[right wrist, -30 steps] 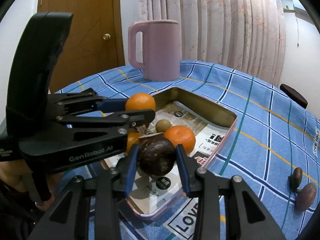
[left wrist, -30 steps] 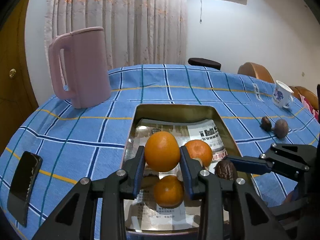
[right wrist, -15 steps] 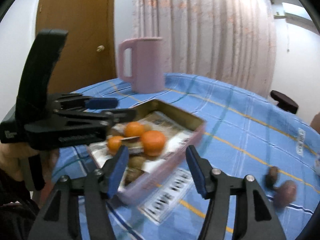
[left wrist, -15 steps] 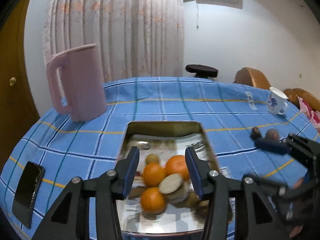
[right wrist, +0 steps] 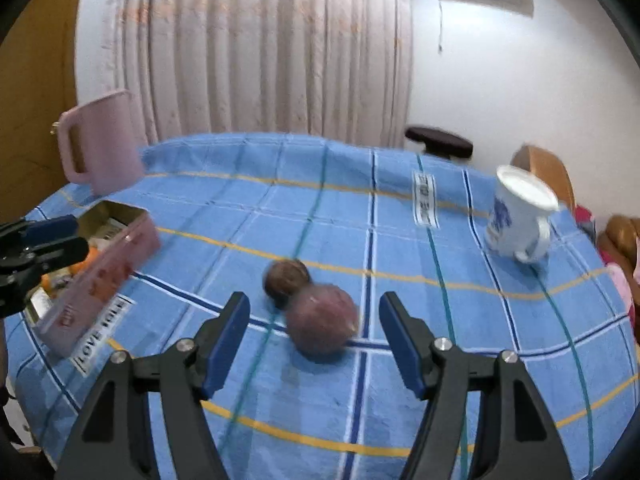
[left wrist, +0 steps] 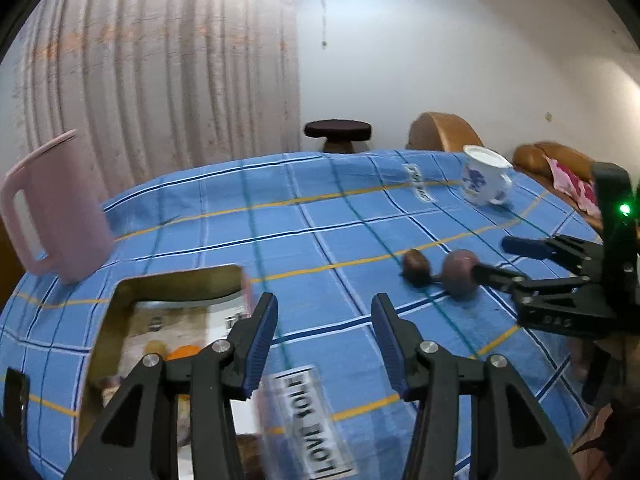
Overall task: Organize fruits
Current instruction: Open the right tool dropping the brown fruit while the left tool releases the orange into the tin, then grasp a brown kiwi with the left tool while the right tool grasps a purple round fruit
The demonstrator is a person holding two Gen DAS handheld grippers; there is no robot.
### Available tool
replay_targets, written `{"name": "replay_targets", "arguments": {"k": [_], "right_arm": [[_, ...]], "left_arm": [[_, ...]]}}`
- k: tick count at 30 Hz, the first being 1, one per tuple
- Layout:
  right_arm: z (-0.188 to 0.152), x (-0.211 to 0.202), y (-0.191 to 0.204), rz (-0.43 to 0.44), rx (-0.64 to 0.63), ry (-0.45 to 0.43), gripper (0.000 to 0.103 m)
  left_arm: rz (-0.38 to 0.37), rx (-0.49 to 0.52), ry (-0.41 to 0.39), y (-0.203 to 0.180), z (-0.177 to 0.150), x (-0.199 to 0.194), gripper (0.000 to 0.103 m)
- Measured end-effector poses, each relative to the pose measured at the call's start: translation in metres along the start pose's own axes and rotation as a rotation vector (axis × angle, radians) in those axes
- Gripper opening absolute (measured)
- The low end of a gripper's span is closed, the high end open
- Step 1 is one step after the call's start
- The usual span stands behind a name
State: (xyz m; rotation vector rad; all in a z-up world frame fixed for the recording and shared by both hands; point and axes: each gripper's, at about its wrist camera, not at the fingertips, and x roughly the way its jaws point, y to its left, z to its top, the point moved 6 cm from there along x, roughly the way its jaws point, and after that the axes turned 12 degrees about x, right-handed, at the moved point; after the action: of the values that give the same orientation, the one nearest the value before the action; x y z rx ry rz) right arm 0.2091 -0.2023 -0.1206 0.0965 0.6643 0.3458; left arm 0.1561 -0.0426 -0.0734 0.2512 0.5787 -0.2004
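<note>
**Both grippers empty over the blue cloth, two dark fruits loose on the table**

While the frames are smeared by motion, the layout reads well enough. The left gripper [left wrist: 324, 340] hangs over the checked blue tablecloth [left wrist: 280, 240] with its jaws apart and nothing between them; only cloth shows in the gap. Near and to its left sits the tin tray [left wrist: 176, 280], lined with printed paper, and an orange fruit [left wrist: 182, 347] peeks out from behind the left finger; what else lies in the tray is too blurred or hidden to tell.

The right gripper [right wrist: 314, 340] has its jaws opening, and between the blue pads, just ahead of them, lies a purple-brown round fruit [right wrist: 322, 326] resting on the cloth, not touched by either pad. A darker brown fruit [right wrist: 286, 280] lies just beyond it, touching or nearly so. From the left wrist view the same pair [left wrist: 438, 270] appears to the right of centre, with the right gripper's fingers reaching in from the right edge.

Farther off, a pink jug [left wrist: 56, 216] stands at the far left of the table and a white mug with blue print [right wrist: 518, 216] at the far right. A dark stool [left wrist: 337, 133] stands beyond the table by the curtain [left wrist: 160, 80].
</note>
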Motion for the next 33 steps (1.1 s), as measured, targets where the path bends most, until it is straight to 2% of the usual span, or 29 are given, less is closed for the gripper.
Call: {"name": "replay_targets", "arguments": {"k": [6,8,9,11,15,20,26,29,33], "right_arm": [[-0.003,0.028,0.002,0.033,0.019,0.096,0.070],[-0.005,0.040,-0.002,-0.006,0.011,0.114,0.071],[-0.006,0.042,-0.003,-0.020,0.010,0.117,0.069],[-0.005,0.043,-0.011,-0.053,0.016,0.113,0.057],[-0.006,0.040,-0.022,0.004,0.068,0.111,0.055],[-0.007,0.041,-0.025,0.031,0.068,0.121,0.055],[0.000,0.021,-0.045,-0.028,0.114,0.008,0.053],[0.001,0.018,-0.060,-0.024,0.178,-0.008,0.053],[0.002,0.014,-0.062,-0.020,0.188,-0.026,0.053]], "left_arm": [[-0.028,0.037,0.029,-0.024,0.007,0.019,0.051],[-0.037,0.039,0.037,-0.028,0.010,0.026,0.051],[-0.038,0.042,0.040,-0.030,0.011,0.029,0.051],[-0.046,0.042,0.045,-0.034,0.014,0.035,0.051],[-0.068,0.044,0.060,-0.046,0.019,0.049,0.051],[-0.097,0.023,0.090,-0.056,0.025,0.075,0.051],[-0.122,-0.006,0.115,-0.063,0.030,0.096,0.051],[-0.149,0.002,0.135,-0.075,0.032,0.107,0.051],[-0.175,-0.001,0.168,-0.083,0.034,0.123,0.051]]}}
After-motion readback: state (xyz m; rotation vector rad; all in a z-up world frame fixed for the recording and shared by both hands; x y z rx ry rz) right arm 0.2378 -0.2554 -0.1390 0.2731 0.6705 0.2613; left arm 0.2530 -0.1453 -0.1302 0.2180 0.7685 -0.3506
